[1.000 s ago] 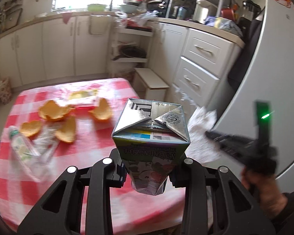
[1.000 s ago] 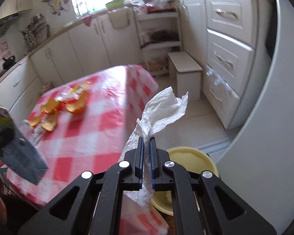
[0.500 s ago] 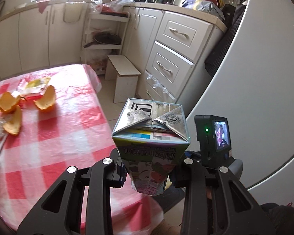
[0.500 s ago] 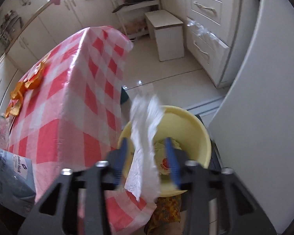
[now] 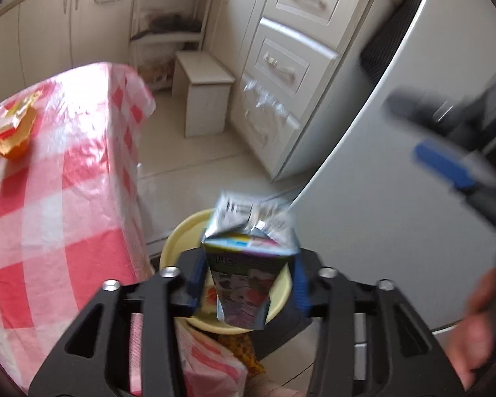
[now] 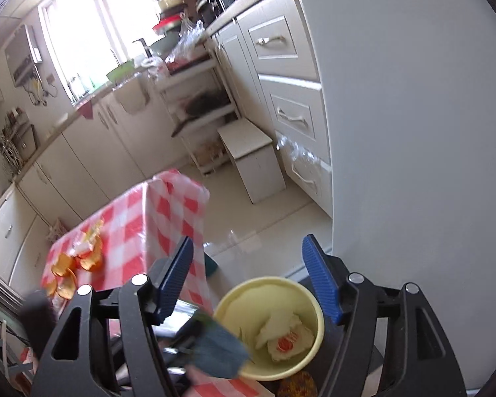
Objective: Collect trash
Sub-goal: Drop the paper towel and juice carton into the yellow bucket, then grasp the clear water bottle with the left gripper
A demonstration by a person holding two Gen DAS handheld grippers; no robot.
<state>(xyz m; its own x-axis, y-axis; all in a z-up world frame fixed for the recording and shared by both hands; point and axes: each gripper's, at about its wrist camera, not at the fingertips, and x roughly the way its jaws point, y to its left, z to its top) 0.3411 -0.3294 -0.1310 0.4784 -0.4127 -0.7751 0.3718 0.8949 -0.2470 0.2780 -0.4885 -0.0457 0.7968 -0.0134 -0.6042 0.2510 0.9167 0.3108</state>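
Left wrist view: your left gripper (image 5: pixel 248 292), jaws just opened clear of the blurred carton (image 5: pixel 244 264), which sits over the yellow bin (image 5: pixel 178 235); right wrist view: your right gripper (image 6: pixel 248 281) spread wide and empty, jaws just parted, white wrapper (image 6: pixel 281 330) lying in the bin beside the checked table (image 6: pixel 132 218).

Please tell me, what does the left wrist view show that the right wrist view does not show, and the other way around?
Only the left wrist view shows the printed front of the carton between the left gripper fingers, which have just been opening, and a hand at the right edge.

Only the right wrist view shows the window, the crumpled white paper lying inside the yellow bin, and the empty right gripper, which has just been opening.

Both show the bin, the checkered table, the orange peels and the small stool.
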